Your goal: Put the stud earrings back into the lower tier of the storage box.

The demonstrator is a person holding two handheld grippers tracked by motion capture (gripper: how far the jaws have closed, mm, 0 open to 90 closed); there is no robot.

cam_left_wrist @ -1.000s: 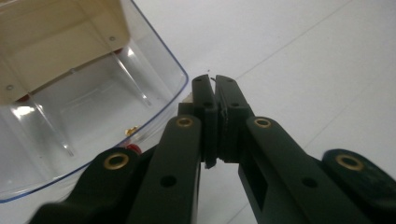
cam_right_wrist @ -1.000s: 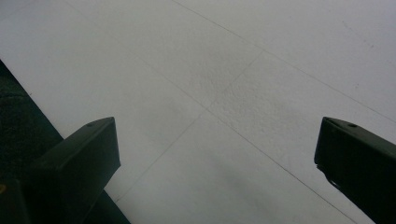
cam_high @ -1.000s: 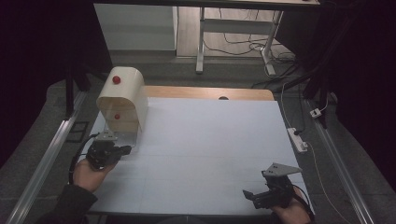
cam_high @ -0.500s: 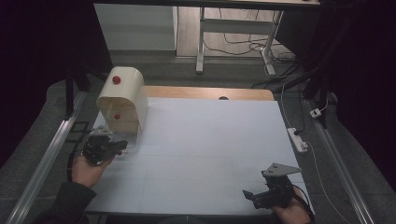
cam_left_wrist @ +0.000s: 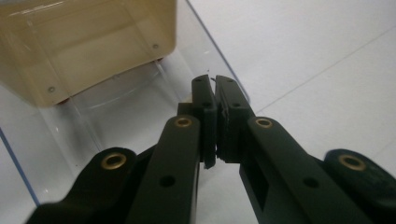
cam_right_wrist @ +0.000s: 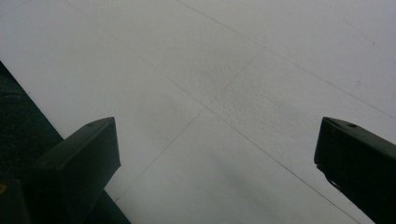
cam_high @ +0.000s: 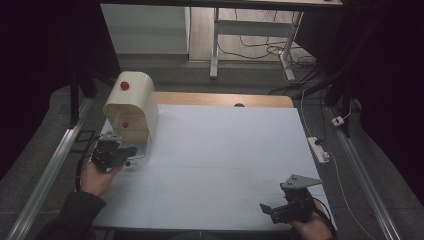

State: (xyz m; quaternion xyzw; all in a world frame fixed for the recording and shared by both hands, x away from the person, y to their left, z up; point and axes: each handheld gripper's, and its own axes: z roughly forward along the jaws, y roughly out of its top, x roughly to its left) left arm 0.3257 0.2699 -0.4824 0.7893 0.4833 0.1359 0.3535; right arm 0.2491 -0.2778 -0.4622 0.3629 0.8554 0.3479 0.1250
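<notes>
Left gripper has drawn back — clear flap lowered.

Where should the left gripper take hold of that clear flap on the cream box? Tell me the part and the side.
Grip the clear flap's free front edge, coming low from the table side: it lies flat, hinged at the cream box. The left gripper looks shut at that edge.
</notes>
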